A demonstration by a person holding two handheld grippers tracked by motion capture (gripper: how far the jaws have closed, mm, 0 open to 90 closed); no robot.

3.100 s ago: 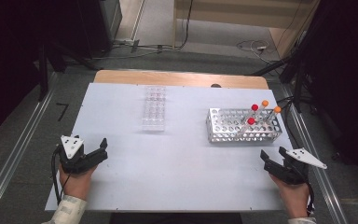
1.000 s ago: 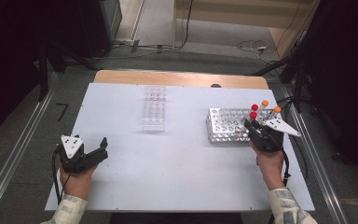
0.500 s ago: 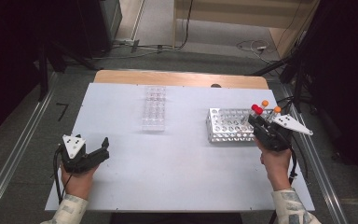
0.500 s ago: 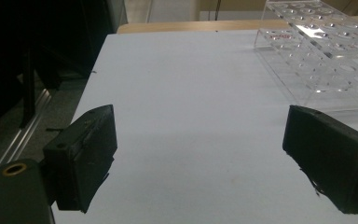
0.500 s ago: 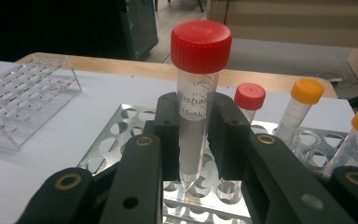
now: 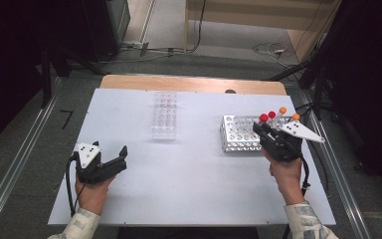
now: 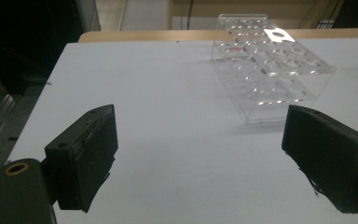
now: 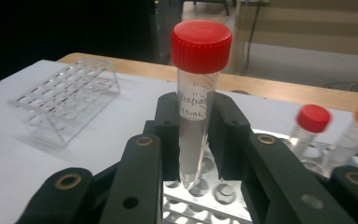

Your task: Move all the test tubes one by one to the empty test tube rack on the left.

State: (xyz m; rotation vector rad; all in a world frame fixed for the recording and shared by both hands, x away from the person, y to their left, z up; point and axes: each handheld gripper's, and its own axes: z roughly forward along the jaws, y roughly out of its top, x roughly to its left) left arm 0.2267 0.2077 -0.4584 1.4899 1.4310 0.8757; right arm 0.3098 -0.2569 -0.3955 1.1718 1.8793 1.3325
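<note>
The right gripper [image 8: 196, 140] clamps a red-capped clear plastic tube [image 8: 196, 93] above the perforated metal rack [image 6: 236, 134]; the left gripper [image 7: 214, 163] rests released.

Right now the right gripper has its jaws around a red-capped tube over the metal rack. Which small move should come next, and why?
Probably lift straight up a little more. The right gripper is shut on the red-capped tube, whose pointed tip sits just over the holes of the metal rack, so moving sideways now might knock it against the rack. The clear rack stands empty to the left; the left gripper rests open.
</note>
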